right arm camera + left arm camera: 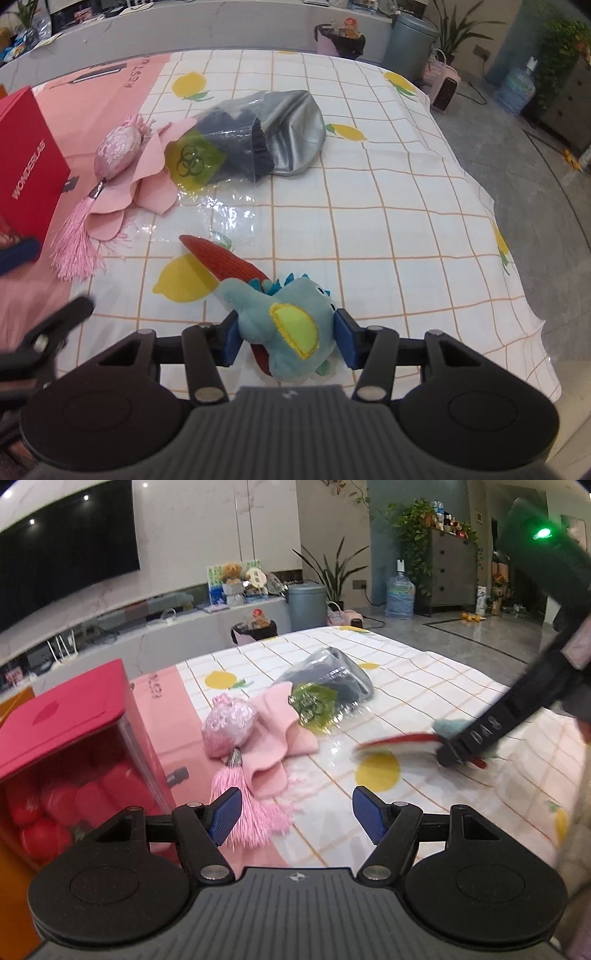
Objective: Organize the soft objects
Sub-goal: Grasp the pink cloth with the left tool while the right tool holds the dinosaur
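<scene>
Ahead of the left gripper (297, 819), whose jaws stood wide and empty, a pink satin pouch with a long tassel (229, 727) lay on a pink felt cloth (277, 738) on the lemon-print tablecloth (424, 686); light and limp, probably best pinched at the pouch's body.

Through the right wrist camera, the right gripper (286, 338) clenched a teal plush toy with a yellow patch (291, 325), its blue pads pressing the squashy body. A red knitted piece (221, 258) seemingly lay under it.

Soft items on the table: one blue plush toy (291, 325), one red knitted piece (225, 262), one pink cloth (147, 173), one pink tasselled pouch (118, 147). One bagged grey garment (266, 136). One red box (26, 155) at far left.
</scene>
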A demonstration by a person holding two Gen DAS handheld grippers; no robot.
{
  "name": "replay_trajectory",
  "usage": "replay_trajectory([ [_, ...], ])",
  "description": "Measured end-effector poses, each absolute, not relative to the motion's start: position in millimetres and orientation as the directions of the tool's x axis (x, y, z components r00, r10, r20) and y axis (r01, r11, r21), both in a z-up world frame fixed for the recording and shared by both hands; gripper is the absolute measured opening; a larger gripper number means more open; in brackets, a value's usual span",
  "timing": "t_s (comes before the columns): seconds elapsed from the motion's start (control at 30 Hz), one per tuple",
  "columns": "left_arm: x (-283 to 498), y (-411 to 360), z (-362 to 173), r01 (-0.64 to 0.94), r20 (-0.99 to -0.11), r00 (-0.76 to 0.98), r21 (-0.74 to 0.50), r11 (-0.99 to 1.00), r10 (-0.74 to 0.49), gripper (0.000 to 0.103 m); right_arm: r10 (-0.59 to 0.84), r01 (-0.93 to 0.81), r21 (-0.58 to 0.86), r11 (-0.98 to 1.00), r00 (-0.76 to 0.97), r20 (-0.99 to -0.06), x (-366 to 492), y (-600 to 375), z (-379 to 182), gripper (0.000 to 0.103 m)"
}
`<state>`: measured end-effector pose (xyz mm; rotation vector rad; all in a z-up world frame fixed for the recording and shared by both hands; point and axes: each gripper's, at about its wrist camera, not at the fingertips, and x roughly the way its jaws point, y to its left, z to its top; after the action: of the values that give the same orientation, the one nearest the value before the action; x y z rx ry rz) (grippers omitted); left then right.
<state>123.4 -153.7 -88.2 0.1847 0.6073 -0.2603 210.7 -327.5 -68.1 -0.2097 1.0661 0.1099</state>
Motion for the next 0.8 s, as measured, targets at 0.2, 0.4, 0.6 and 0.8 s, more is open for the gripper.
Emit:
replay_trajectory([
  [0.2, 143.2, -169.7, -95.4, 0.263, -0.508, 0.849, 0.170, 0.950, -0.144, 0.081, -0.013, -0.214, -0.132, 0.968, 0.481, -0.877, 210.0, -325.5, -69.3, 0.052],
  [0.4, 166.8, -182.6, -102.0, 0.248, -0.479, 0.870, 0.215, 0.945, -0.119, 0.081, -0.018, -0.238, -0.150, 0.960, 0.480, -0.877, 208.3, -322.5, -71.4, 0.054],
  [0.6, 184.7, -189.3, -110.9, 0.281, -0.536, 0.833, 0.198, 0.939, -0.137, 0.081, -0.013, -0.239, -0.146, 0.960, 0.483, -0.875, 209.0, -323.2, -71.2, 0.055],
  [0.8, 205.7, -174.2, -115.0, 0.219, -0.594, 0.792, 0.062, 0.974, -0.141, 0.081, -0.003, -0.245, -0.139, 0.959, 0.484, -0.875, 208.4, -324.2, -71.0, 0.055],
])
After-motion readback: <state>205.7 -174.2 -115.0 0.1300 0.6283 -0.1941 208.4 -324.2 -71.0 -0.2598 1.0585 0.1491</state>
